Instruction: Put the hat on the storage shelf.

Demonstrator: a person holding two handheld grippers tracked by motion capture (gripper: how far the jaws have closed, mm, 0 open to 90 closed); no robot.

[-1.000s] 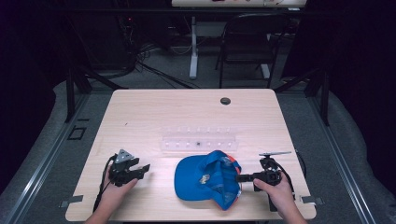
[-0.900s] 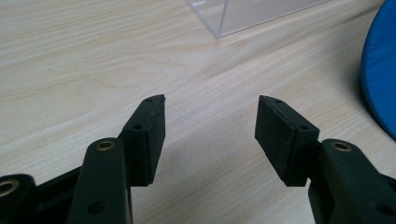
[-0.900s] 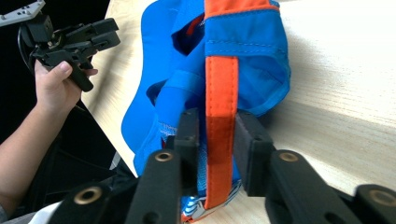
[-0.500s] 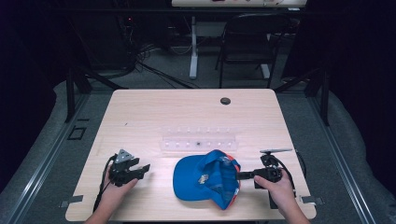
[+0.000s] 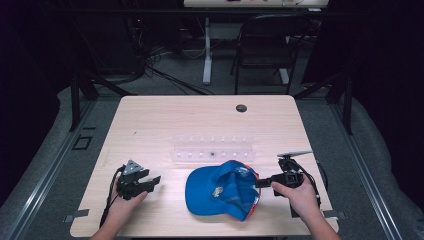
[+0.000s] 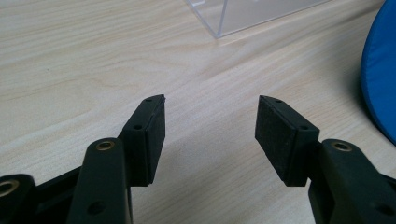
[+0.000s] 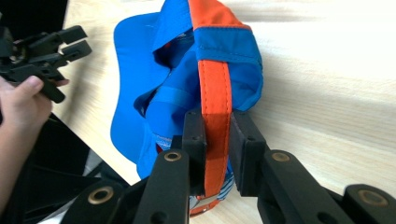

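Observation:
A blue cap (image 5: 220, 189) with an orange band lies upside down on the wooden table (image 5: 165, 120), near its front edge. My right gripper (image 5: 260, 183) is shut on the cap's orange back band (image 7: 215, 93), which runs up between its two pads; its jaws have just been closing on that band. The back of the cap is lifted a little off the table. My left gripper (image 5: 154, 181) rests on the table left of the cap, open, with nothing between its pads (image 6: 154, 135). The cap's blue brim (image 6: 379, 79) lies off to that gripper's right.
A clear plastic tray (image 5: 212, 149) with small compartments sits just behind the cap; its corner (image 6: 243, 16) lies ahead of my left gripper. A black round grommet (image 5: 241, 108) sits near the table's far edge. A chair and a desk leg stand beyond.
My right gripper has closed on the cap's back band and risen slightly, lifting that edge of the cap. The left gripper has stayed where it was.

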